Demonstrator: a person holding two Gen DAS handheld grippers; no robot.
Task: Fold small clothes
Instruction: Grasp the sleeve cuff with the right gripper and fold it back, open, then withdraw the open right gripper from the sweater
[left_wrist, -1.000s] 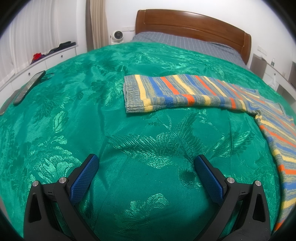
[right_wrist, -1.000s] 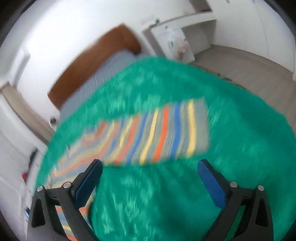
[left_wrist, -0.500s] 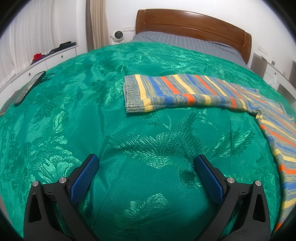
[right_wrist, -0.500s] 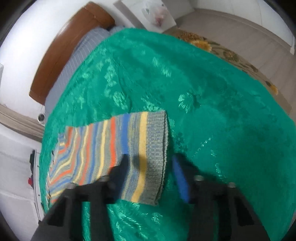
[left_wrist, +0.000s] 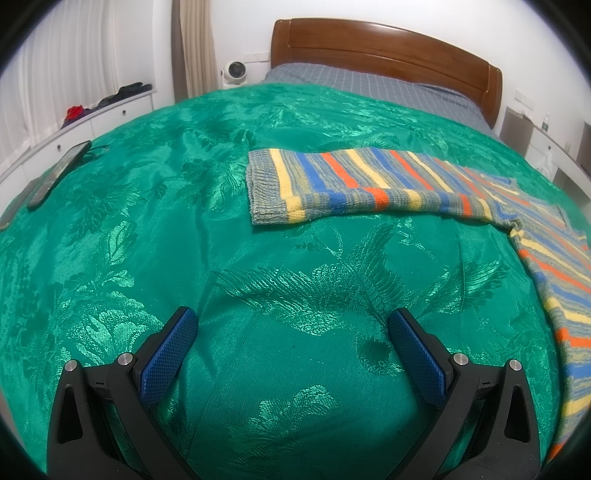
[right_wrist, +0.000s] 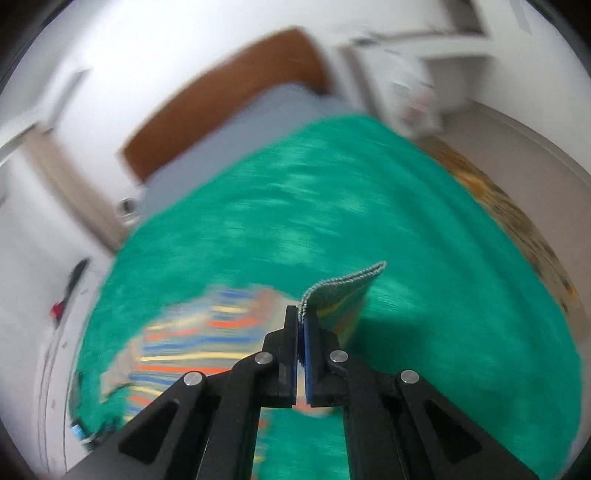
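A striped knit sweater (left_wrist: 369, 184) in grey, blue, orange and yellow lies on the green bedspread (left_wrist: 184, 221). One sleeve stretches left across the bed, its grey cuff ahead of my left gripper (left_wrist: 291, 332), which is open and empty above bare bedspread. My right gripper (right_wrist: 300, 321) is shut on the grey cuff (right_wrist: 343, 284) of the other sleeve and holds it lifted above the bed. The rest of the sweater (right_wrist: 192, 343) shows blurred to the lower left in the right wrist view.
A wooden headboard (left_wrist: 388, 44) and grey pillow area (left_wrist: 369, 85) lie at the far end. A dark phone (left_wrist: 59, 173) rests on the bedspread's left edge by white drawers (left_wrist: 110, 114). A nightstand (left_wrist: 524, 125) stands right. Floor (right_wrist: 535, 155) lies beyond the bed's right side.
My right gripper has closed on the sleeve cuff and lifted it off the bed, moving fast. The left gripper has stayed still and open.
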